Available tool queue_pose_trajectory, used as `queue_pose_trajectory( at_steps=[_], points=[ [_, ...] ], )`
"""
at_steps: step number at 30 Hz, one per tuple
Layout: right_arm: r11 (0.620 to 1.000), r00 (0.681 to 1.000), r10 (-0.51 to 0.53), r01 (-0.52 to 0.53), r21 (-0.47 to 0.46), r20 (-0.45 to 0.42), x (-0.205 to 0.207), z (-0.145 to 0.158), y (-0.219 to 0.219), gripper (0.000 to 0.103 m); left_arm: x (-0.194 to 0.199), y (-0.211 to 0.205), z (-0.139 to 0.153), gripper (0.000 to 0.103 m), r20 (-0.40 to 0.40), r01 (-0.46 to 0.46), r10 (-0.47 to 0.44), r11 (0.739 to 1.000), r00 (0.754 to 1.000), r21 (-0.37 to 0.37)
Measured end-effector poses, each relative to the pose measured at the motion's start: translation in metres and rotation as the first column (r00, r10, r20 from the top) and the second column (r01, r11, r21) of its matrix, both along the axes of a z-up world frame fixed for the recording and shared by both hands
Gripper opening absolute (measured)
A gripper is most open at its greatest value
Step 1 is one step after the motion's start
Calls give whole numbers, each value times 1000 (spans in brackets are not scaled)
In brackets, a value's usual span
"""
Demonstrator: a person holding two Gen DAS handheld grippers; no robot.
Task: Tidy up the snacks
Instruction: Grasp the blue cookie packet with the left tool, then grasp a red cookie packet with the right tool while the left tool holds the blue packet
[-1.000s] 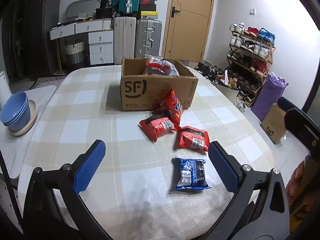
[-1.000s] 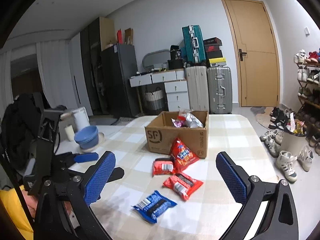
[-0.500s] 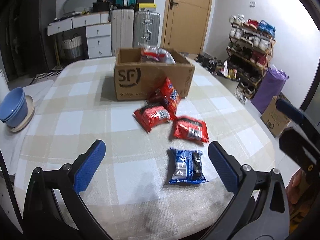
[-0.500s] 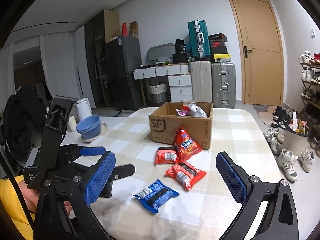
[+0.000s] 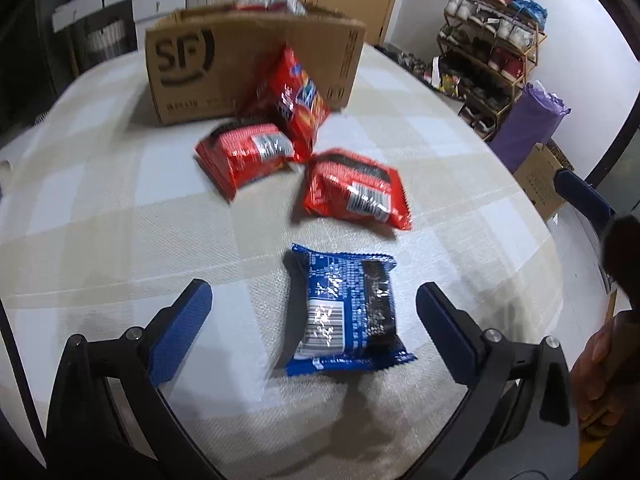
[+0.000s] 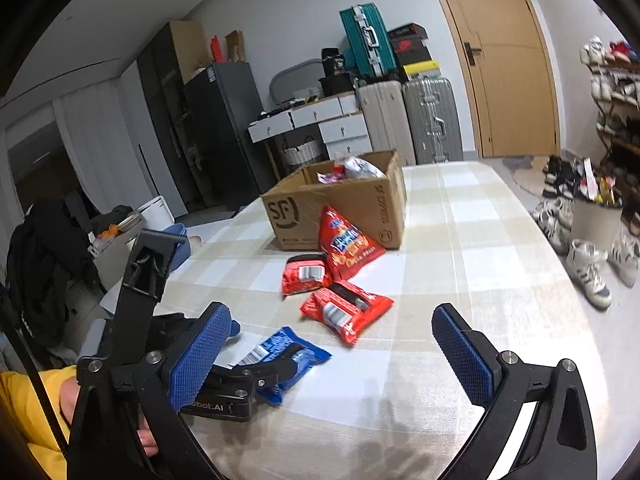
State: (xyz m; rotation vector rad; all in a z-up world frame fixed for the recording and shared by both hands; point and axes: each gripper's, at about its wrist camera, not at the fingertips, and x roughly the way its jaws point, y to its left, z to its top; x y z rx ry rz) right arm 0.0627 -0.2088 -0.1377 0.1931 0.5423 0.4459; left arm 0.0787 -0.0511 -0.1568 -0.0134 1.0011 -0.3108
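Note:
A blue snack pack [image 5: 346,314] lies flat on the checked tablecloth, between the open jaws of my left gripper [image 5: 314,320], which is low over it and not touching. Beyond it lie two red packs [image 5: 354,192] [image 5: 246,152] and a red chip bag [image 5: 294,98] leaning on the open SF cardboard box [image 5: 224,60], which holds more snacks. In the right wrist view the blue pack [image 6: 286,354] is partly hidden by the left gripper's arm. My right gripper [image 6: 332,356] is open and empty above the table's near right part.
The table edge [image 5: 552,248] curves away at the right, with a shoe rack [image 5: 492,52] and a purple bag [image 5: 528,120] on the floor beyond. A side surface with blue bowls [image 6: 180,240] stands left of the table. Suitcases [image 6: 408,120] and drawers line the back wall.
My left gripper has moved forward and down, so the blue pack now lies between its open jaws. My right gripper has tilted and shifted slightly. The snacks have not moved.

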Motion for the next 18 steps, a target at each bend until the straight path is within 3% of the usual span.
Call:
queue_pose_trajectory(
  at_steps=[6,7,9,14,18],
  points=[
    [1000,998,-3,4,17,-60,17,-13,-6,102,13,0,-11,76,-36,-17,17,1000,999,2],
    [1000,998,-2,3,18,-69,19,-15,-6,102,14,1,-11,61,-33,-17,17,1000,999,-2],
    [1000,997,4,-3,15,-83,22,-19,-3,102,15,5,-11,42,-29,-7,7,1000,1000,-10],
    [999,994,40,-42,-23,-100,32,-21,11,102,17,14,-11,42,-30,9,-10,999,999,-51],
    [990,993,68,-80,-119,-99,49,-17,28,102,17,31,-7,42,-13,-8,7,997,1000,-82]
  ],
)
